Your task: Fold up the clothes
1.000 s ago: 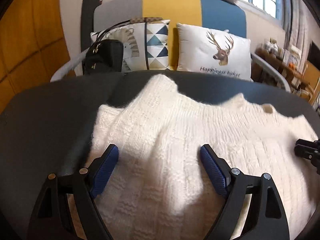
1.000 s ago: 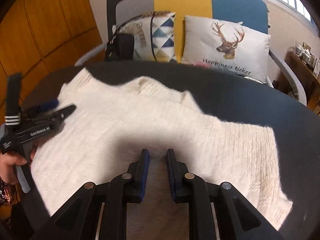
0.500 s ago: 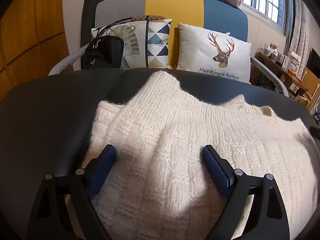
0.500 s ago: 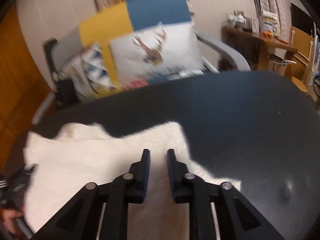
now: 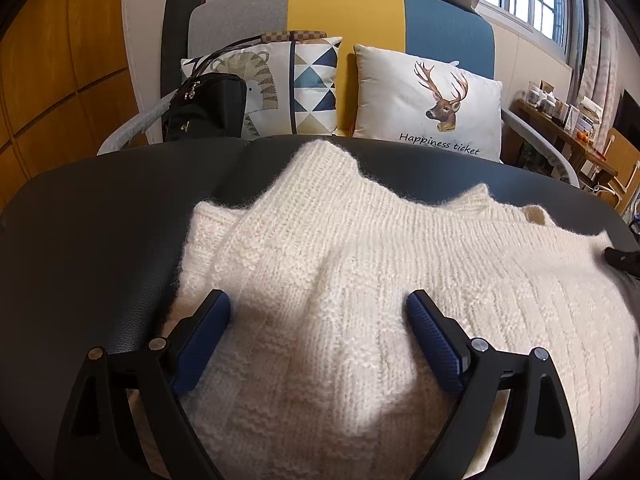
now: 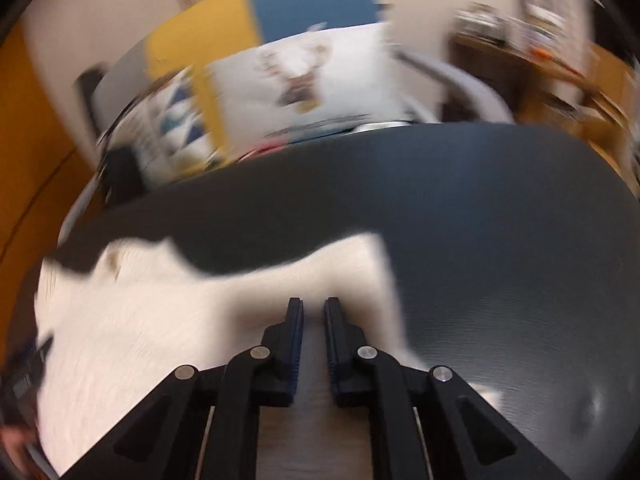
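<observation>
A cream knitted sweater [image 5: 360,280] lies spread on the dark round table [image 5: 100,240]. My left gripper [image 5: 318,310] is open, its blue pads wide apart just over the sweater's left part. In the blurred right wrist view the sweater [image 6: 160,320] lies at the lower left. My right gripper [image 6: 313,306] is nearly shut with a narrow gap, over the sweater's right edge; nothing is seen between its pads. The right gripper's tip [image 5: 622,258] shows at the right edge of the left wrist view.
Behind the table stands a grey, yellow and blue sofa [image 5: 344,12] with a deer cushion [image 5: 432,100], a patterned cushion [image 5: 288,88] and a black bag [image 5: 208,106]. Wooden panels [image 5: 52,60] are at the left, a cluttered shelf [image 5: 568,120] at the right.
My right gripper has swung to the right across the sweater to its right edge and is still moving, blurred. My left gripper has stayed open over the sweater.
</observation>
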`<state>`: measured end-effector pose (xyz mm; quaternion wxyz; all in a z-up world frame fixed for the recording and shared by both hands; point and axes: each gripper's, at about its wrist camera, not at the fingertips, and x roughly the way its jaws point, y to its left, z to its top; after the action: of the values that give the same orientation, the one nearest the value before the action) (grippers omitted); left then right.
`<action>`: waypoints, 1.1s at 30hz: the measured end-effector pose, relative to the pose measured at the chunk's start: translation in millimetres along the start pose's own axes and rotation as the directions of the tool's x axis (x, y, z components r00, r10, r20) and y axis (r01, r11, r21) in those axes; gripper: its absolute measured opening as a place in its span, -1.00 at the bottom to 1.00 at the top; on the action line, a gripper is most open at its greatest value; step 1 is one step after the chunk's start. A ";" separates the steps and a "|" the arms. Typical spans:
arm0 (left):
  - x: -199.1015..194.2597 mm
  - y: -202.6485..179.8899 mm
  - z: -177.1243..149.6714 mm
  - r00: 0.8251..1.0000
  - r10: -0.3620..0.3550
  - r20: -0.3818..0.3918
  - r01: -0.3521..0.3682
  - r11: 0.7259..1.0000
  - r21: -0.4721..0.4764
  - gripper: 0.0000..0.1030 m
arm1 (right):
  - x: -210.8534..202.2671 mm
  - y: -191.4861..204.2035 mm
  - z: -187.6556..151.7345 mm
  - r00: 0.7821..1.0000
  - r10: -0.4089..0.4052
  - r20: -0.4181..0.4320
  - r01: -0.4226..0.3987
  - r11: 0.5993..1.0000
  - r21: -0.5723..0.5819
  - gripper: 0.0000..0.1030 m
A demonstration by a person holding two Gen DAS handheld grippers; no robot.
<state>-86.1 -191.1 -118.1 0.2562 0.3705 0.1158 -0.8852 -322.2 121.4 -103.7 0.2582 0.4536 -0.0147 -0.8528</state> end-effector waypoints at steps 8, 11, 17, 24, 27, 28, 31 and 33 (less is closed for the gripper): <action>0.6 -0.2 -0.6 1.000 0.000 0.000 0.000 1.000 0.001 0.80 | -101.3 8.6 -49.0 0.982 0.143 0.124 -0.132 0.987 -0.089 -0.58; -0.1 -0.6 -0.9 1.000 0.001 0.003 -0.001 1.000 0.002 0.80 | -97.8 34.4 -79.3 0.982 0.179 0.058 -0.163 0.964 -0.210 -0.58; -0.9 0.7 -1.4 1.000 -0.007 0.006 0.007 1.000 -0.002 0.80 | -72.2 7.7 -100.1 0.997 -0.047 0.058 0.058 0.976 -0.212 -0.66; -2.2 -1.2 -1.9 1.000 0.000 0.009 0.000 1.000 0.007 0.81 | -105.0 -62.4 -111.2 0.990 0.100 0.096 -0.113 0.982 0.153 -0.47; -8.5 -4.6 -1.7 1.000 0.001 0.006 -0.001 1.000 0.019 0.80 | -127.4 -65.5 -128.8 0.974 0.181 0.136 -0.204 0.962 0.183 -0.47; -13.6 -7.3 -1.5 1.000 -0.002 0.010 0.002 1.000 0.024 0.80 | -132.4 -63.5 -135.2 0.970 0.207 0.131 -0.228 0.958 0.173 -0.47; -39.9 -25.0 -2.8 0.993 -0.096 0.069 0.095 0.995 0.019 0.79 | -136.2 -49.5 -150.1 0.957 0.277 0.083 -0.286 0.952 0.112 -0.48; -58.0 -50.3 -4.3 0.980 -0.166 0.111 0.161 0.986 0.051 0.79 | -130.7 -34.1 -152.5 0.947 0.317 0.057 -0.320 0.946 0.054 -0.52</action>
<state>-76.2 -125.6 -78.9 0.1813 0.3135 0.1125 -0.9253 -158.2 242.1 -102.1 0.3778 0.4329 -0.1207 -0.8095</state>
